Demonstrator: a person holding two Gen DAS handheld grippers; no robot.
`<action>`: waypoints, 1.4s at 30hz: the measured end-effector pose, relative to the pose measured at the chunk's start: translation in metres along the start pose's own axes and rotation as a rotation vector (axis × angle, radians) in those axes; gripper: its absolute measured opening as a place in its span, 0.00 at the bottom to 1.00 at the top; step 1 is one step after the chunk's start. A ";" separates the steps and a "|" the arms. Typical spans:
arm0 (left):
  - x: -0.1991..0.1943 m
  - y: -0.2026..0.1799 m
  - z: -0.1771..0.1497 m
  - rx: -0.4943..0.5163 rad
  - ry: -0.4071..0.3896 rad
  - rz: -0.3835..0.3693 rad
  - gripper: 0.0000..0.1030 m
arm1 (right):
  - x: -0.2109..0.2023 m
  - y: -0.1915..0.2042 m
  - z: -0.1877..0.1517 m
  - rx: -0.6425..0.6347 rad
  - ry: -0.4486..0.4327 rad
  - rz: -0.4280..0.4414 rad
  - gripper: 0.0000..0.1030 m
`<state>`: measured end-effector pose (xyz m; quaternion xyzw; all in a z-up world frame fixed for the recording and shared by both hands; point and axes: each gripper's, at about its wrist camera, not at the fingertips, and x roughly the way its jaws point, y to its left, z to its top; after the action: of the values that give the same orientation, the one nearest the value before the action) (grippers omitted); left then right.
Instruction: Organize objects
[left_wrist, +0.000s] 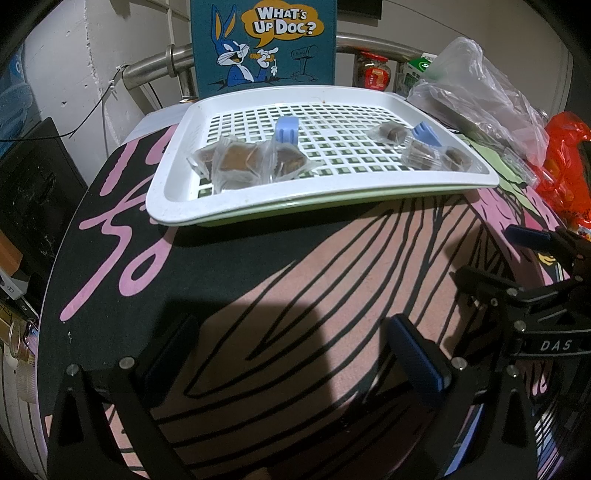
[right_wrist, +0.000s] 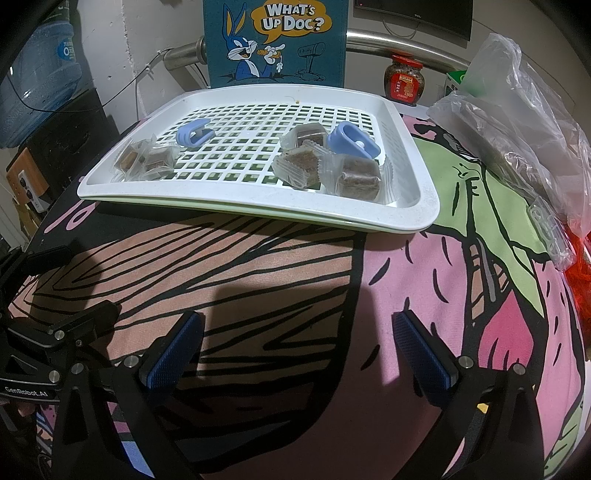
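Cluttered tabletop under a cartoon-print mat (right_wrist: 424, 280), backed by a steel rail and a cartoon rabbit poster (right_wrist: 275, 40). Toward the far edge sat a white slotted tray (right_wrist: 424, 192) nested on a green one, probably there as the sorting spot. Held 2 groups: on the left, wrapped cakes (left_wrist: 240, 160) bunched beside a blue clip (left_wrist: 286, 129); on the right, 3 more cakes (right_wrist: 334, 173) touching a second clip (right_wrist: 352, 142). Looked only partly sorted, cakes and clips mixed in each group.

Hovered low over the mat, well short of the tray: left gripper (left_wrist: 295, 354) with jaws apart and empty, right gripper (right_wrist: 299, 350) likewise spread, nothing between the pads. Seemed poised, 1 per side, to reach each group. Crowded the right edge: a clear bag (right_wrist: 517, 122) and a jar (right_wrist: 402, 79).
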<state>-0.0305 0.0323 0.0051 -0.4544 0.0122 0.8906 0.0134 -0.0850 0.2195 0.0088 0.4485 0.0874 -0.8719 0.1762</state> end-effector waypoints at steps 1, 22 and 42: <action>0.000 0.000 0.000 0.000 0.000 0.000 1.00 | 0.000 0.000 0.000 0.000 0.000 0.000 1.00; -0.007 0.005 -0.009 -0.031 -0.001 0.024 1.00 | -0.010 0.017 -0.013 0.008 -0.002 -0.007 1.00; -0.007 0.005 -0.009 -0.033 -0.002 0.025 1.00 | -0.009 0.017 -0.013 0.008 -0.001 -0.006 1.00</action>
<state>-0.0192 0.0274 0.0051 -0.4535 0.0030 0.8912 -0.0053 -0.0633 0.2103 0.0087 0.4485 0.0852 -0.8730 0.1720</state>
